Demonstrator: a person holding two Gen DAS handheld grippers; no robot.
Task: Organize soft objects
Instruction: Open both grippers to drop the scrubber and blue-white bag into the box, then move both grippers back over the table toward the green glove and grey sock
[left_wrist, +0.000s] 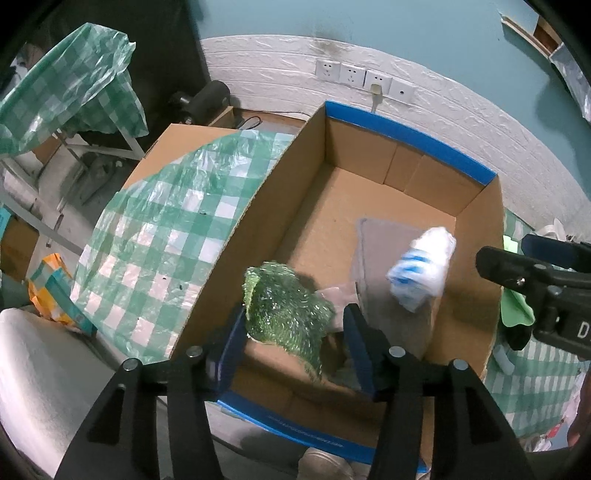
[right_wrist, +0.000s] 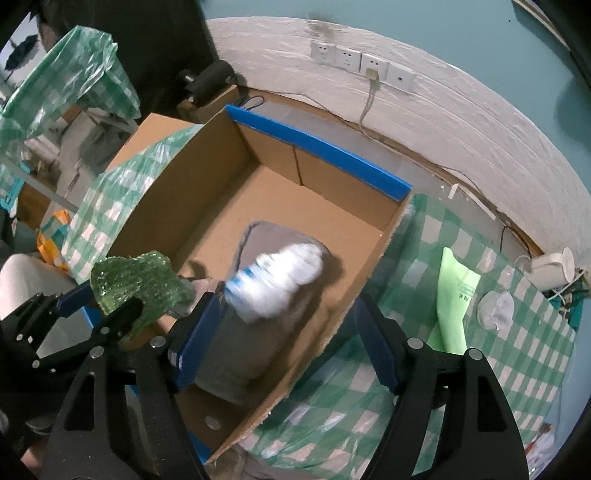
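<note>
open cardboard box (left_wrist: 369, 206) on a green-checked tablecloth (right_wrist: 480, 369). left gripper (left_wrist: 295, 332), jaws parted, pads clear of the glittery green scrubber (left_wrist: 284, 314) between them at the box's near left. right gripper (right_wrist: 288, 339), jaws wide, grips nothing; the white-and-blue bundle (right_wrist: 277, 284) (blurred) hangs above a grey cloth (right_wrist: 251, 332) inside.

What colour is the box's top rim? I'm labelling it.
Blue, on the cardboard box's rim; clearest in the right wrist view.

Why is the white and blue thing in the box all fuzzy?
The white and blue bundle is blurred over the grey cloth in the cardboard box, beyond the open right gripper. It seems to be falling.
</note>
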